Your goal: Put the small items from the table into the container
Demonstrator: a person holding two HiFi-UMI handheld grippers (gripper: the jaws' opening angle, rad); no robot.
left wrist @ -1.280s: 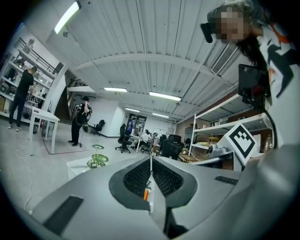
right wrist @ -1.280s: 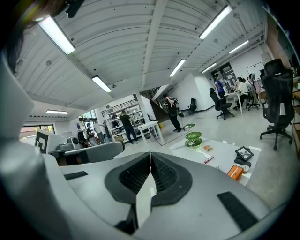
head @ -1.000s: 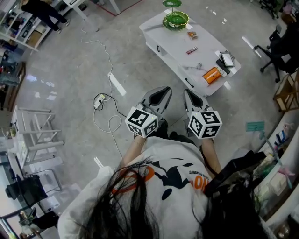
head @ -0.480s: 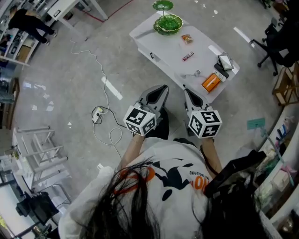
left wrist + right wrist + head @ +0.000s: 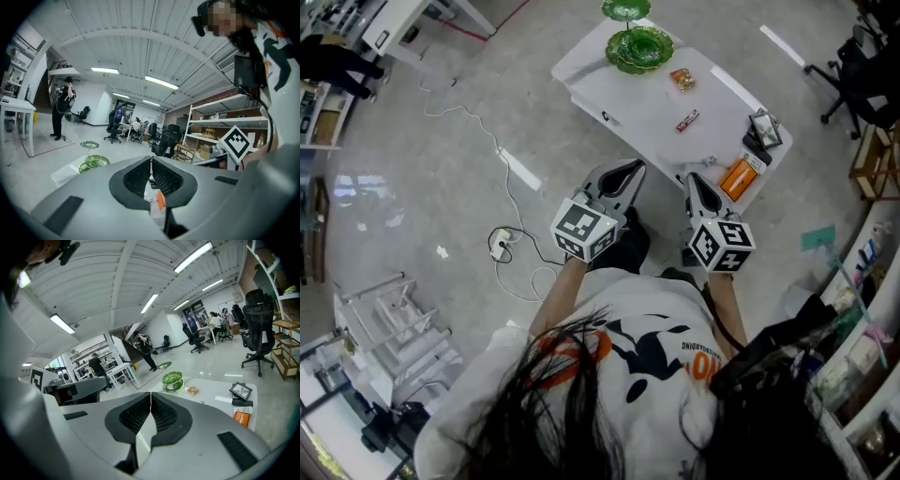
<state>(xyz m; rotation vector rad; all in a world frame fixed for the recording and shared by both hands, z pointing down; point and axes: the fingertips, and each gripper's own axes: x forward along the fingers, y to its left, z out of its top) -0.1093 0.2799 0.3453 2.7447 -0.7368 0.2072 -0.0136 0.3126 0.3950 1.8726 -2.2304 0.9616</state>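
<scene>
Step in hand: we judge this to be the walk-up, before any pick. Both grippers are held out ahead of us, and nothing looks to have been collected yet.
Left gripper: the left gripper (image 5: 630, 171) has its jaws closed pad to pad with nothing between them. It sits just short of the near edge of the white tabletop (image 5: 628, 96).
Right gripper: the right gripper (image 5: 691, 178) also has its jaws pressed together and empty. In the head view its tip shows against the tabletop's near edge, but we cannot tell whether it is over it.
Container: we take the green two-tier dish (image 5: 639, 49) to be the container. It stands at the far end of the tabletop, well apart from both grippers.
Small items: a snack packet (image 5: 682, 80) lies near the dish and a small wrapped bar (image 5: 687, 120) lies mid-table. A tiny metal piece (image 5: 710, 161) lies close to the near edge. All three lie apart from one another.
Other things: an orange box (image 5: 737, 177) and a framed picture (image 5: 766, 126) lie at the right end. We doubt they count as small items.
Next move: in our view, we need to close in on the tabletop, then open one pair of jaws. We would lower them around the nearest item, likely the metal piece or the bar, and carry it to the dish.
</scene>
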